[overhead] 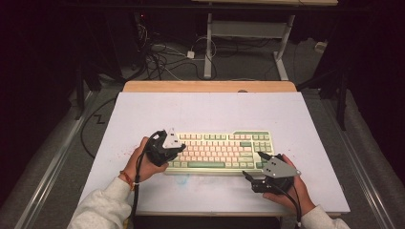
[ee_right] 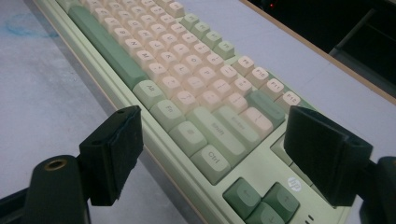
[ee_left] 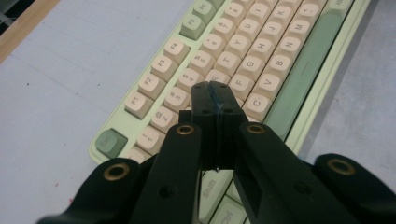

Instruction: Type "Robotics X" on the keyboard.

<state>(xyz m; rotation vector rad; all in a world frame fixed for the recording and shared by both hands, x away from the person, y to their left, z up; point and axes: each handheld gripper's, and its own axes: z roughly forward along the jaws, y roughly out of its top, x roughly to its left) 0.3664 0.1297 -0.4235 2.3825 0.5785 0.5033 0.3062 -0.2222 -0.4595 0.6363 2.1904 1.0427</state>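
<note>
Cream and sage keyboard (overhead: 219, 151) lies mid-table near the front edge. My left gripper (ee_left: 215, 100), pinched shut and empty, hovers over its left keys; I'd press straight down on one key. Right gripper (ee_right: 233, 154) waits wide open at the right end.

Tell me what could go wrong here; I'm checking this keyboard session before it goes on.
1. The left tongs, shut, hang over tightly packed keys near the left end of the keyboard; a press could catch a neighbouring key as well.
2. The right tongs stand open astride the keyboard's right end by the arrow keys; lowering them might bump those keys or nudge the board.
3. The keyboard appears to lie loose on the table, so a sideways push may slide it.
</note>
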